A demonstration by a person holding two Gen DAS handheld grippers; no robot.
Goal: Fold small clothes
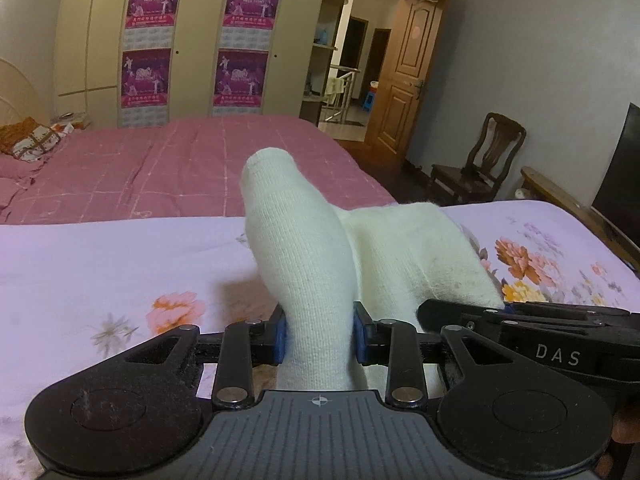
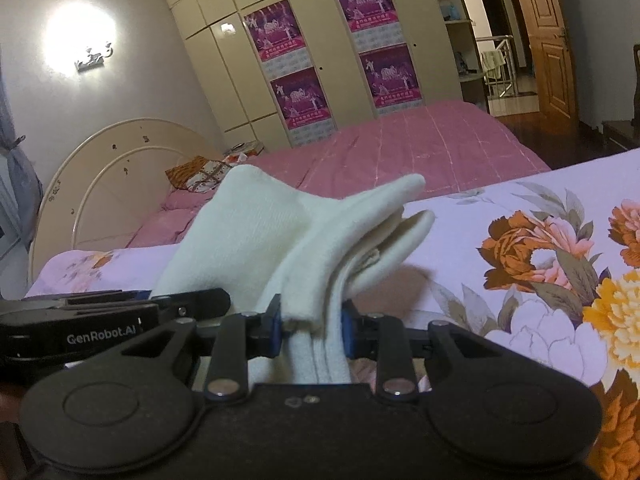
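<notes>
The left gripper [image 1: 320, 338] has its jaws closed partway onto a white sock [image 1: 298, 264], the blue pads pressing both sides of the knit. The sock's toe end stands up and tips away from the camera, clear of the floral sheet [image 1: 100, 264] below it. Just to its right the right gripper [image 1: 520, 316] reaches in side-on, touching the wider cuff part of the white cloth.

In the right wrist view the right gripper [image 2: 312, 330] also has its jaws narrowed onto white sock cloth [image 2: 304, 232]; several layered edges run between the pads, and the open cuff flares up and to the right above the sheet [image 2: 460, 232]. Whether this is one sock or a pair I cannot tell. The left gripper [image 2: 120, 312] lies just beside it on the left, against the cloth.

The cloth hangs between the two grippers, lifted off the sheet, near its front edge. Behind lies a pink bed [image 1: 180, 160], with a wardrobe [image 1: 192, 40] beyond.
</notes>
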